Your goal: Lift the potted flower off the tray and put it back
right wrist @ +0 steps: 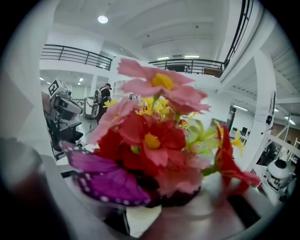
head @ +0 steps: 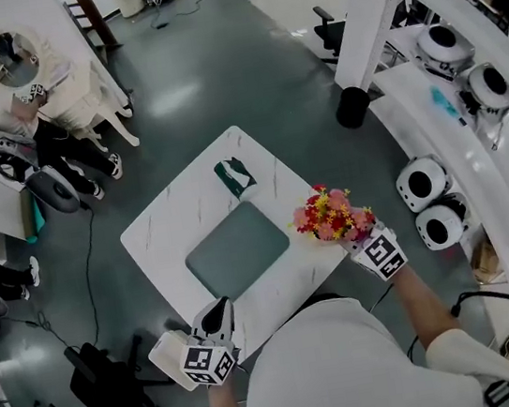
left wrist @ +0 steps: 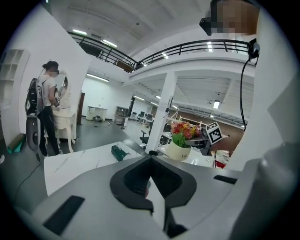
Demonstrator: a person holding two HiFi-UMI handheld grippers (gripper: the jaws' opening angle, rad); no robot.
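Although blossoms and a purple butterfly (right wrist: 101, 180) crowd the right gripper view, the potted flower (head: 332, 216) is off the grey-green tray (head: 238, 250), held at the right edge of the white table (head: 160, 236). The right gripper (head: 352, 236) appears clamped on its white pot, the pads mostly hidden by petals. The left gripper (head: 217, 319) hovers at the table's near corner, jaws together and empty. A dark green packet (head: 234, 176) lies just beyond the tray.
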